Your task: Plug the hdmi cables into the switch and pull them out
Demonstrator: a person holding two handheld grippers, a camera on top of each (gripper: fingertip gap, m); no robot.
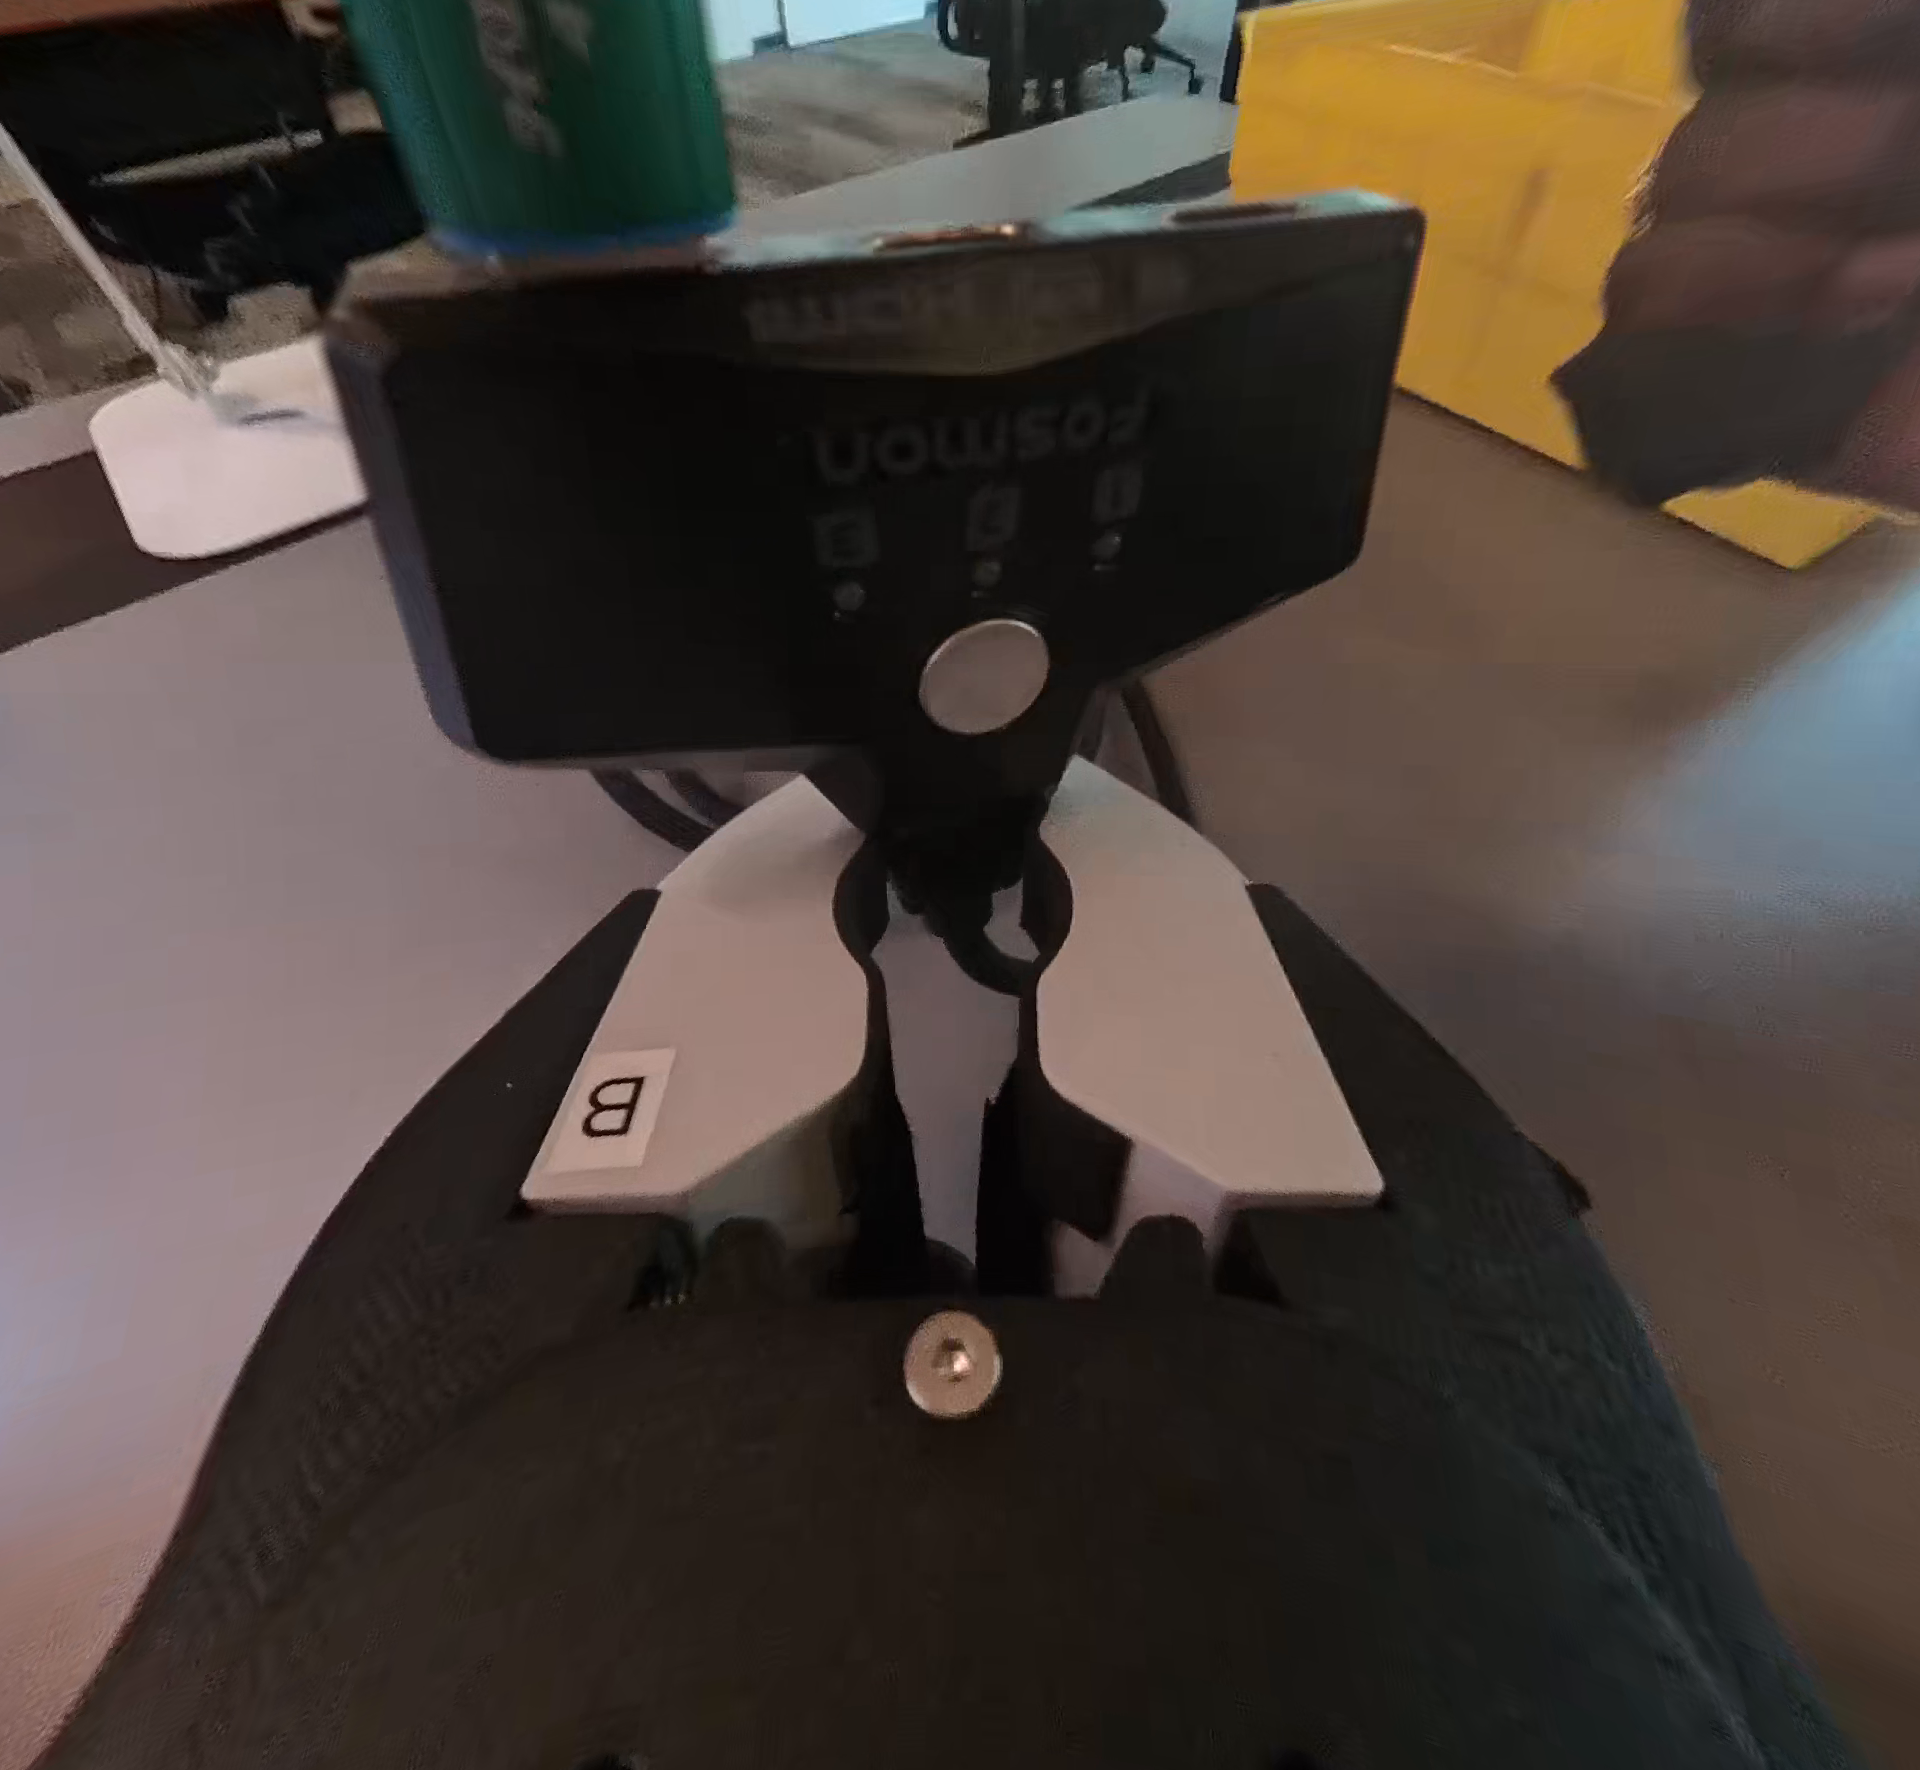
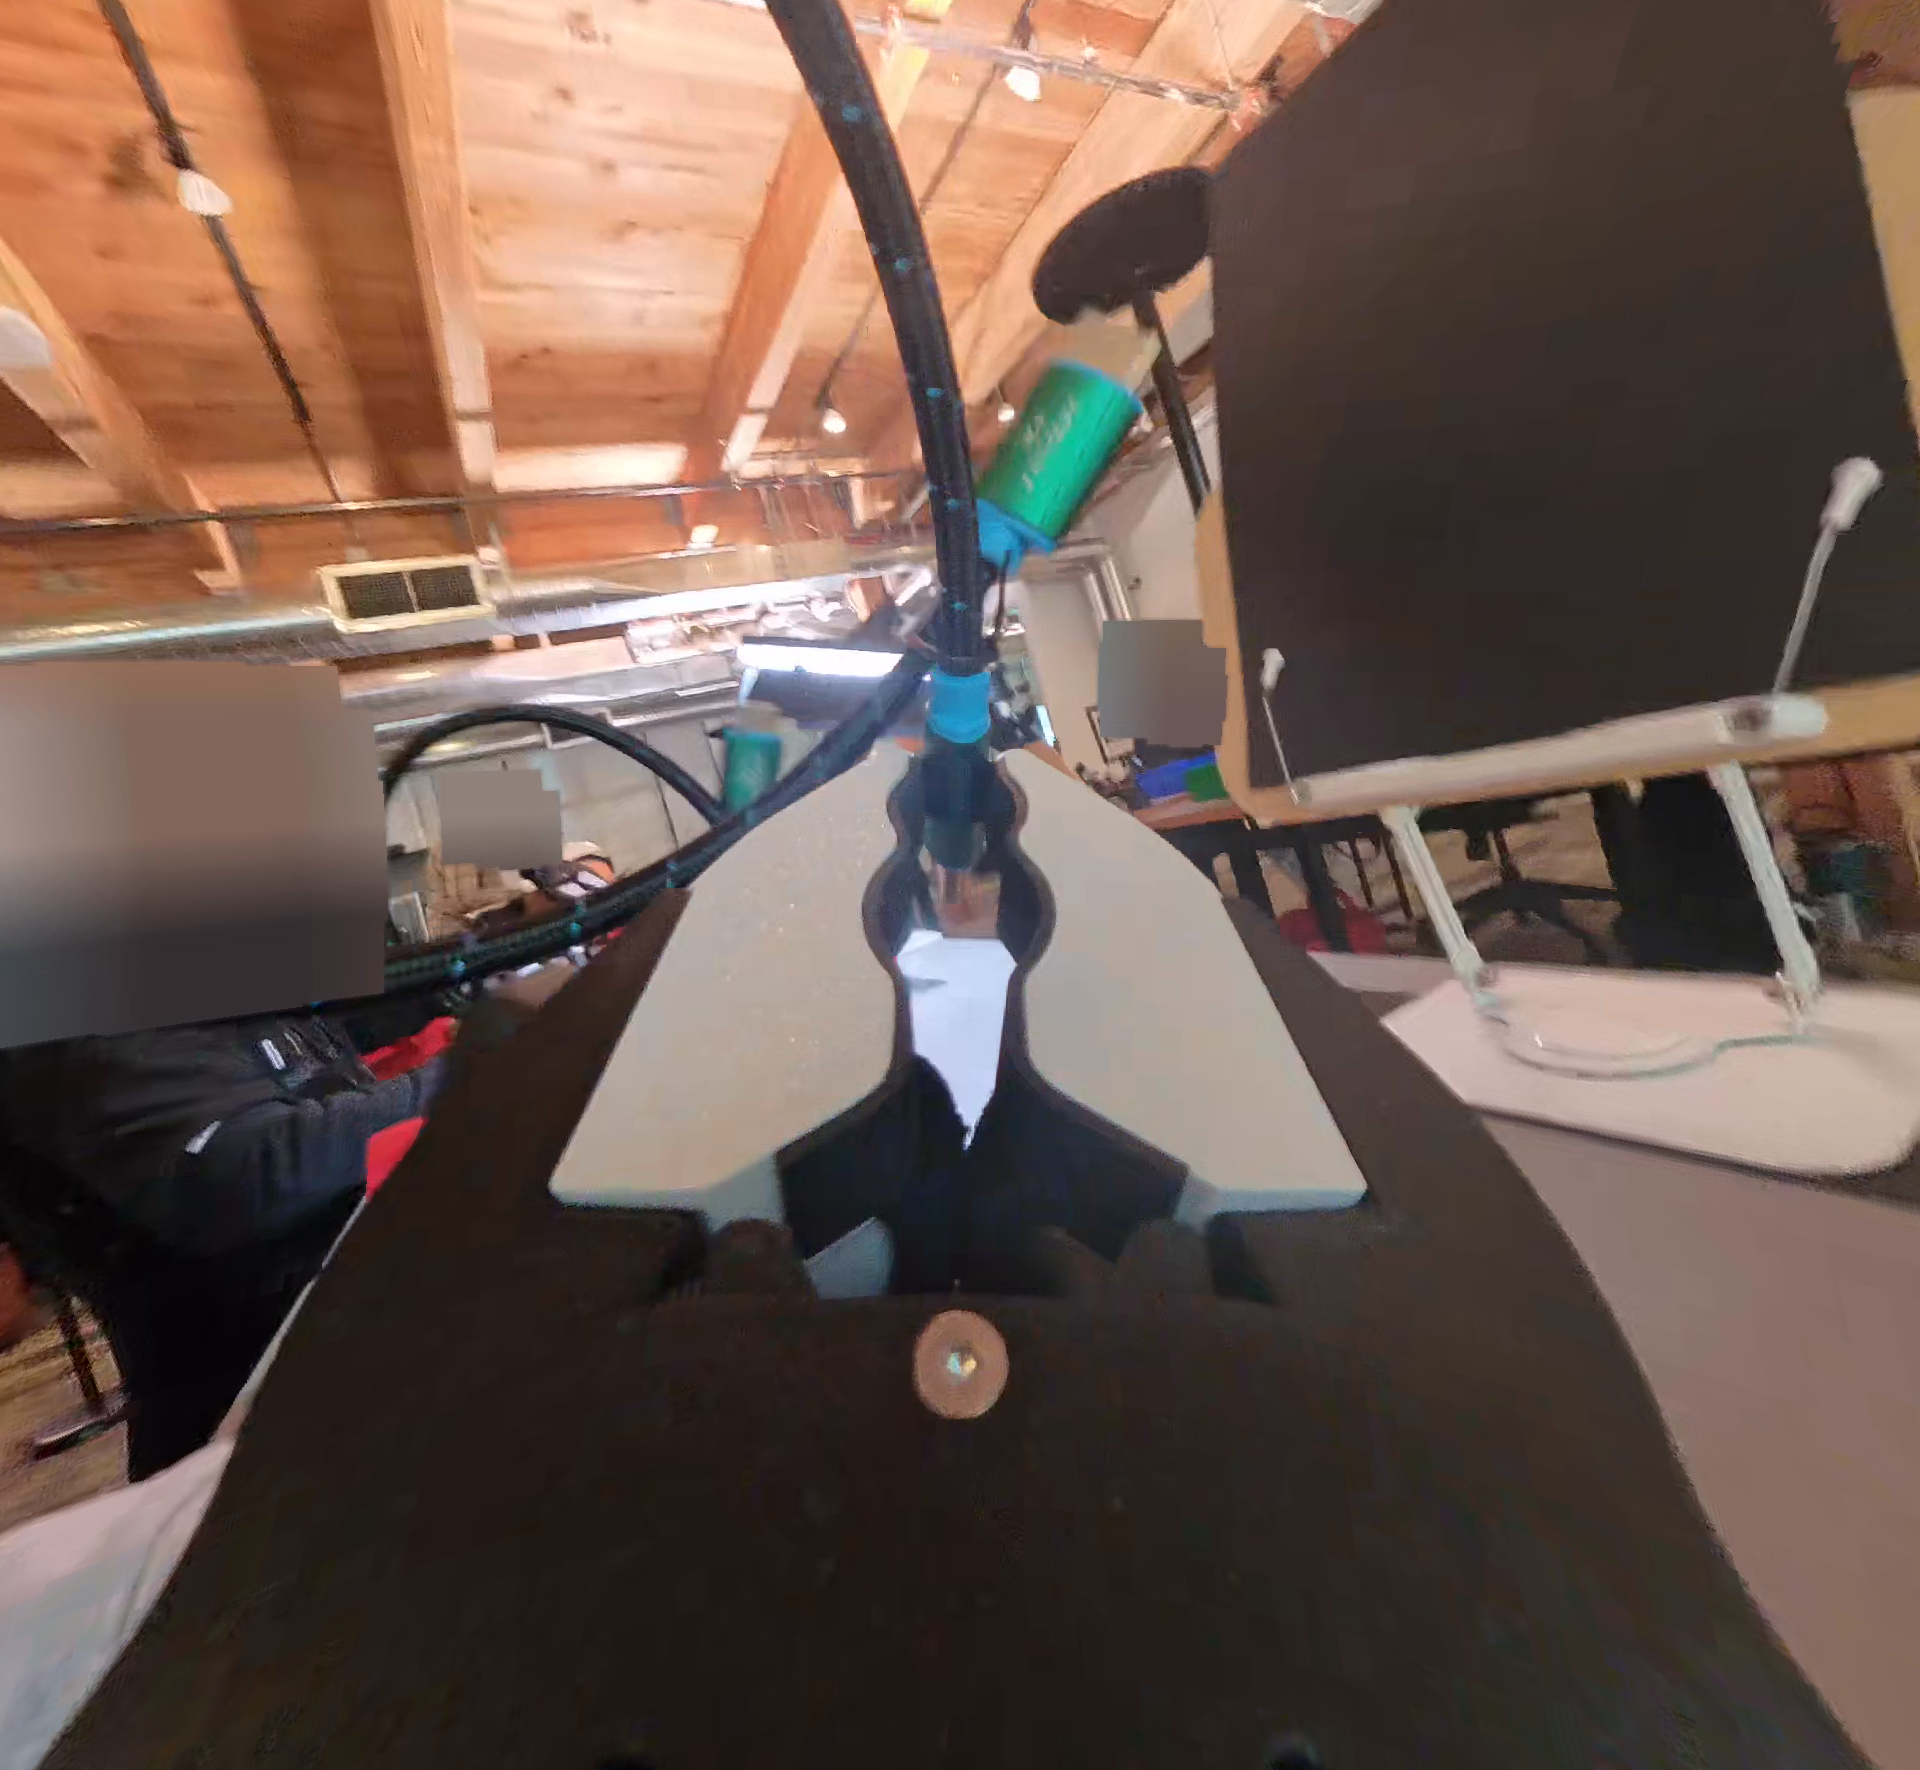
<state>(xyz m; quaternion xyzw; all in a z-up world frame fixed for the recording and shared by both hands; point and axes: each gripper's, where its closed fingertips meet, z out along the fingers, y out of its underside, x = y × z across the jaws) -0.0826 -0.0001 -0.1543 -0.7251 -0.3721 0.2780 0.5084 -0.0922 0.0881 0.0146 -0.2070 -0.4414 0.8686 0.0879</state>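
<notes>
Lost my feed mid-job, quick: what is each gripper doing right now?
Left gripper: closed on the black switch's cable end, holding it up.
Right gripper: closed on the HDMI cable plug.

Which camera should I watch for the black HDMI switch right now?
The left wrist view. The switch fills its centre, top face and round button visible, with the left gripper closed on its cable end. The right wrist view does not show the switch, only the right gripper pinching a cable plug.
</notes>
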